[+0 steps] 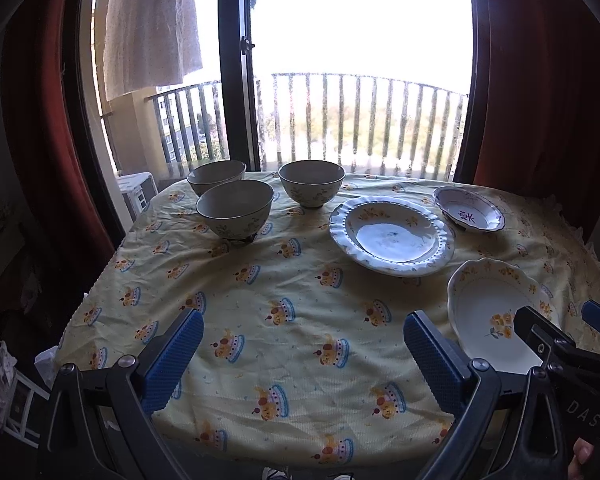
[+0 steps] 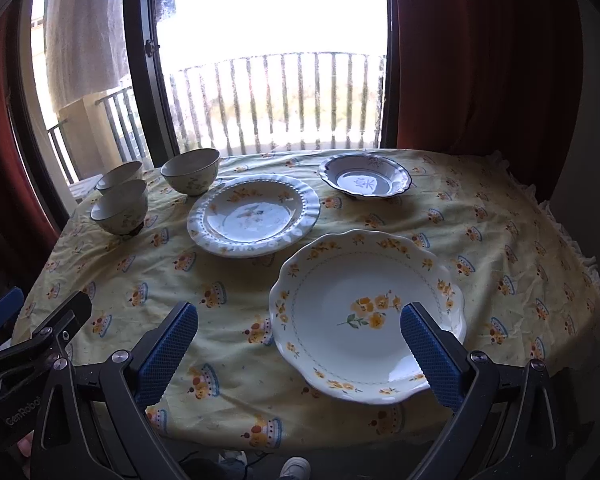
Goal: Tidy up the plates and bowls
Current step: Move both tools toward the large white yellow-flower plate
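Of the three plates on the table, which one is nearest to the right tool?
The white scalloped plate with yellow flowers. It lies directly under the open right tool, at the near edge; the beaded-rim plate and the blue-edged dish sit farther back.

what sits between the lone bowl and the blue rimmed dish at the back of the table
The white beaded-rim plate sits between the lone bowl and the blue-rimmed dish, slightly nearer the camera. The right wrist view shows it best.

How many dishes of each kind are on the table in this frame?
Bowls: 3, at and
Plates: 3, the yellow-flower plate, the bead-rimmed plate and the blue-rimmed plate
Total: 6, none stacked, all on the tablecloth
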{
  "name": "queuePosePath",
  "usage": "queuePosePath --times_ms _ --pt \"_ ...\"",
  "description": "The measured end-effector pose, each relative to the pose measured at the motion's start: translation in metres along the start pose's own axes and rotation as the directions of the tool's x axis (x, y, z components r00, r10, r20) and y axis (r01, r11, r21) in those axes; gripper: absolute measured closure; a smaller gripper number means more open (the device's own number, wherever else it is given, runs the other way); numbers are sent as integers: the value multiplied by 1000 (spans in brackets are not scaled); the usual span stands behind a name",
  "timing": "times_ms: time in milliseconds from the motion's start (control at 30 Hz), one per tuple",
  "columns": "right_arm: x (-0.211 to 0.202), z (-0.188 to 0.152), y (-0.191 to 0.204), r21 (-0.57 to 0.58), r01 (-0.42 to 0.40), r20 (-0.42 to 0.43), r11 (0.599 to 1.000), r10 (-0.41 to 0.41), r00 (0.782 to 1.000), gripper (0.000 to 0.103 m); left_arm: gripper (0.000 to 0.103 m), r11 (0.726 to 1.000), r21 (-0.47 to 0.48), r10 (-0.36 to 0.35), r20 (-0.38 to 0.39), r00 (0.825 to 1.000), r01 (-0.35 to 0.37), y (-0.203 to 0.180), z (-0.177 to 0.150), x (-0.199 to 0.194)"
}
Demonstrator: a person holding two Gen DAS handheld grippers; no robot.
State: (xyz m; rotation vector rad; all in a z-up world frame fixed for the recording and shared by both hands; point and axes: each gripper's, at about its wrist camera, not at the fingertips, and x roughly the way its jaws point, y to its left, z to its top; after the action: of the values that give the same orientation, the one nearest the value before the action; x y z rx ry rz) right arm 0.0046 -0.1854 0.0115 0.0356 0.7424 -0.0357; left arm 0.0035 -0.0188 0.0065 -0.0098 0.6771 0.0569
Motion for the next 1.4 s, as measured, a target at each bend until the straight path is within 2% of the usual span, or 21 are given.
queuePosePath --times_ms 300,667,800,900,967,1100,1400 --pt "2 7 2 -17 18 -6 1000 -18 1000 1 3 999 41 29 -22 999 -28 -5 8 6" --pt "7 40 -2 -5 -2 -77 1000 2 997 1 3 1000 17 21 -61 998 -20 -8 46 5" --pt "9 54 0 -21 -24 -97 999 22 995 9 3 1000 20 24 -78 997 -23 -9 56 6" --pt "10 61 4 -33 -22 -115 999 18 993 10 3 1000 13 2 -106 994 -1 -6 64 8" --pt "8 67 6 -33 2 -111 999 -5 994 10 3 1000 -3 -22 -108 994 21 -3 71 6" --pt "1 79 11 -26 19 -89 999 -21 996 10 3 999 28 -11 -113 994 14 -1 82 6" --pt "-1 90 16 80 31 -127 996 -20 992 10 3 997 56 -42 -141 989 51 12 96 14"
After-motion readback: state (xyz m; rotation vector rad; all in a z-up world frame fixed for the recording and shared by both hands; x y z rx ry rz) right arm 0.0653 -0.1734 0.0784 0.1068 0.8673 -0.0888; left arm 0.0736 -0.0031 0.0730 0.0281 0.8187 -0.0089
